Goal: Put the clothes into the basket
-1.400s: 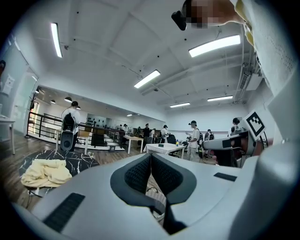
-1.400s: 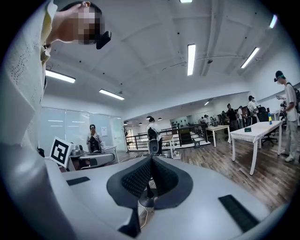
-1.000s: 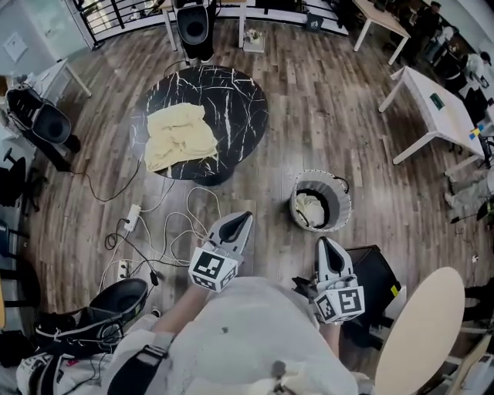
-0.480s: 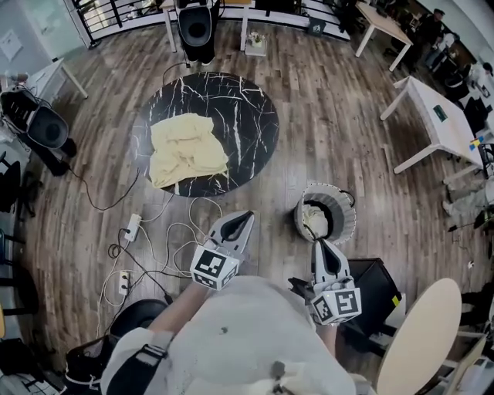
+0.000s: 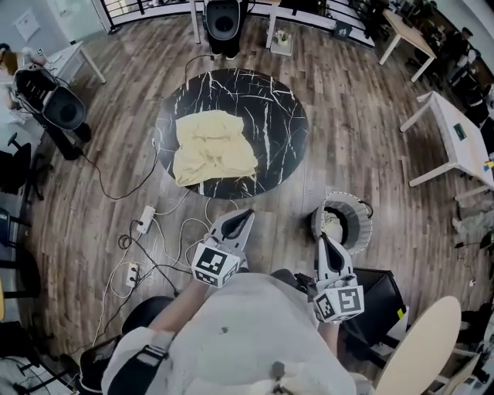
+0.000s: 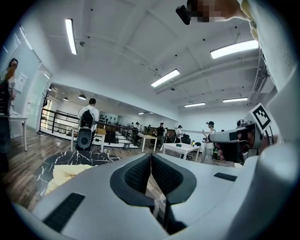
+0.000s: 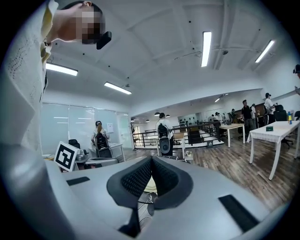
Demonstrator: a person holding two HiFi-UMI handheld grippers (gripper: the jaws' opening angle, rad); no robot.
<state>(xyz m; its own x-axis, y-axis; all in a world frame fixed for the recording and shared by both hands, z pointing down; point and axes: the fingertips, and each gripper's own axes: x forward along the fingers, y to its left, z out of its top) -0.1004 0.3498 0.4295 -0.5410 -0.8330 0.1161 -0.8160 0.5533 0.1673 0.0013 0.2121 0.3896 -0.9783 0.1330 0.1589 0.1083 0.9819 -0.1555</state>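
Note:
A crumpled pale yellow garment (image 5: 213, 156) lies on the left half of the round black marble table (image 5: 274, 116); the left gripper view shows the same garment (image 6: 70, 172) low at the left. A woven basket (image 5: 344, 221) stands on the floor at the right, with a pale cloth (image 5: 332, 225) inside it. My left gripper (image 5: 245, 216) is shut and empty, held over the floor just short of the table's near edge. My right gripper (image 5: 323, 242) is also shut and empty, beside the basket's near left rim. In both gripper views the jaws meet with nothing between them.
White cables and power strips (image 5: 145, 218) trail over the wood floor left of my grippers. A black speaker on a stand (image 5: 63, 113) is at the far left, another (image 5: 224, 21) stands beyond the table. White desks (image 5: 461, 143) are at the right, a round wooden seat (image 5: 423, 332) at the lower right.
Both grippers have travelled forward with the person; the table and basket now appear nearer and further right in the head view. The jaws stayed shut.

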